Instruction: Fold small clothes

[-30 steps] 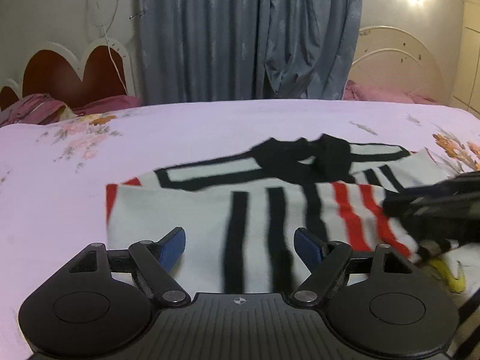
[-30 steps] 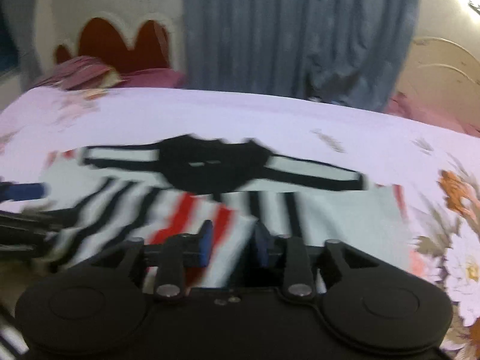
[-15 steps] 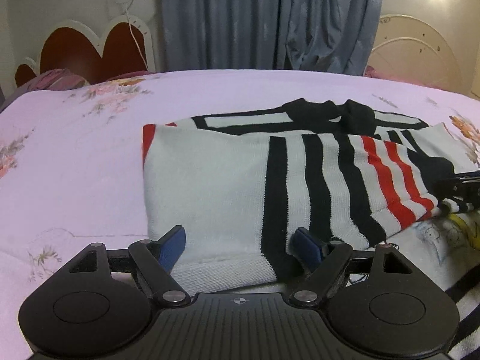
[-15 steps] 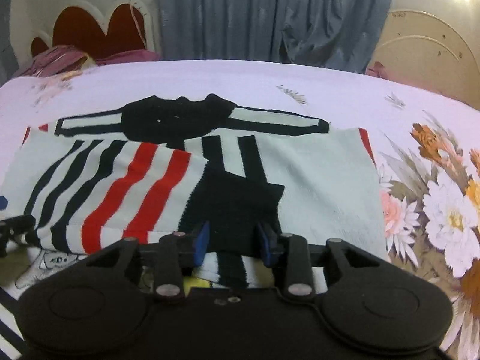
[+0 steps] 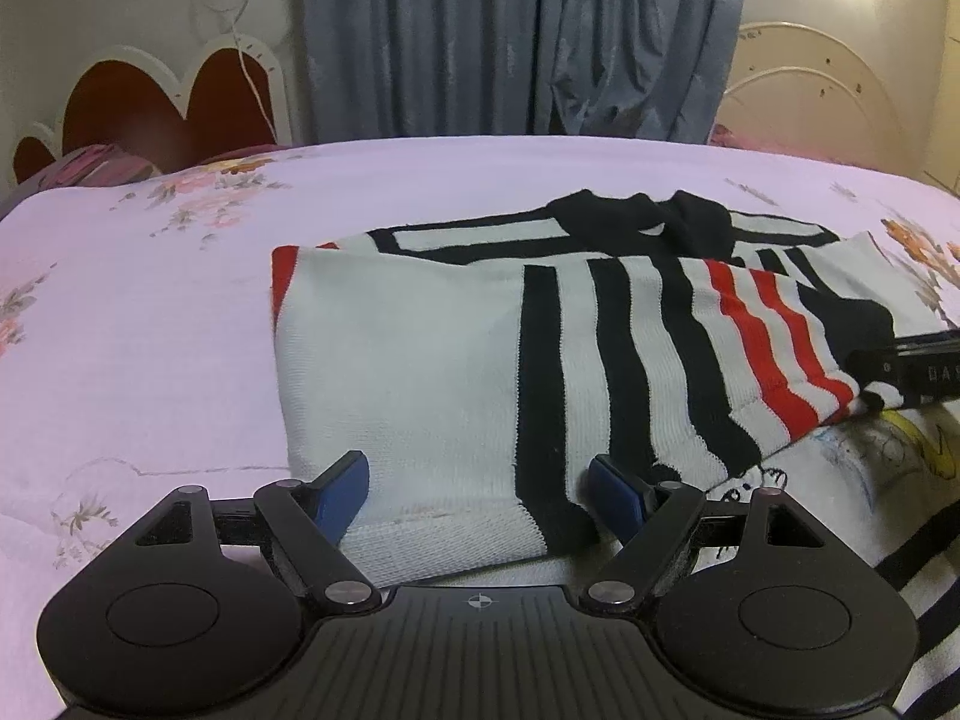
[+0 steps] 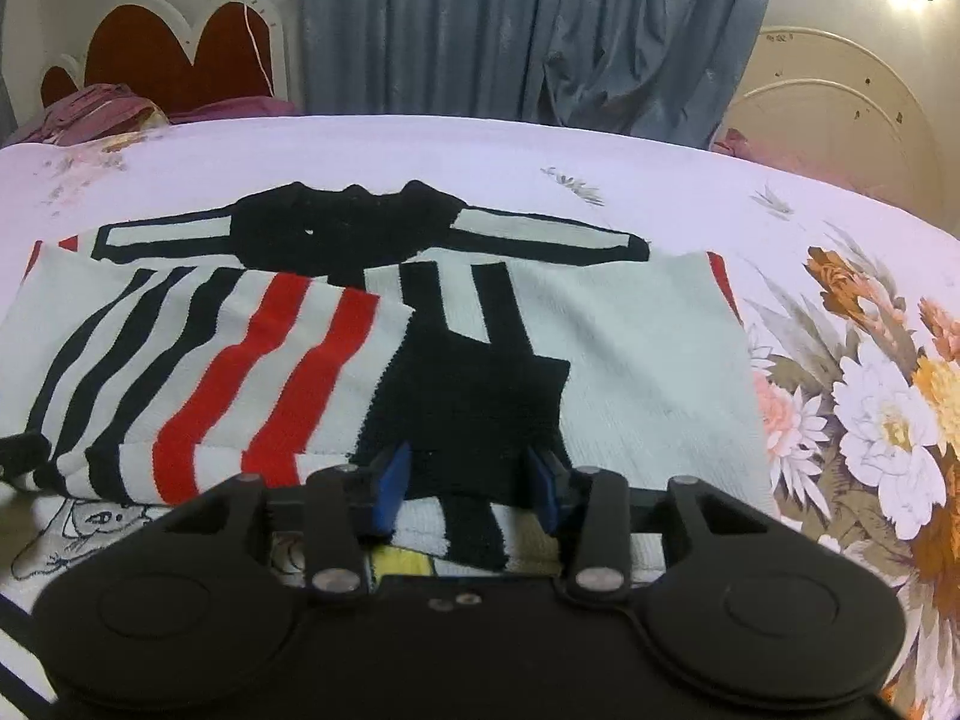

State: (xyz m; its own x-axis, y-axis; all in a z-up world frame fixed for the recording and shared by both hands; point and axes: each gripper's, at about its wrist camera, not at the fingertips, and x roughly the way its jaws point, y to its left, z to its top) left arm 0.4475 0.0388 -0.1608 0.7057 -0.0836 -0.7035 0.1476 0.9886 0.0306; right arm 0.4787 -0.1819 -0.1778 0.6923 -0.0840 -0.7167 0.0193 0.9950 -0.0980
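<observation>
A white knit sweater (image 5: 420,372) with black and red stripes lies partly folded on the pink bedspread; it also shows in the right wrist view (image 6: 630,360). One striped sleeve with a black cuff (image 6: 468,408) is laid across its body. My left gripper (image 5: 477,495) is open, its blue pads either side of the sweater's near hem. My right gripper (image 6: 468,486) is open, just before the black cuff, and shows at the right edge of the left wrist view (image 5: 912,369).
A white garment with a cartoon print (image 6: 78,528) lies under the sweater's near edge. The flowered bedspread (image 5: 150,330) stretches all round. A red heart-shaped headboard (image 5: 174,102), grey curtains (image 5: 516,36) and a cream headboard (image 6: 840,114) stand behind.
The striped sleeve has been laid down across the sweater. My right gripper has opened off the black cuff. Both views have steadied and moved slightly closer.
</observation>
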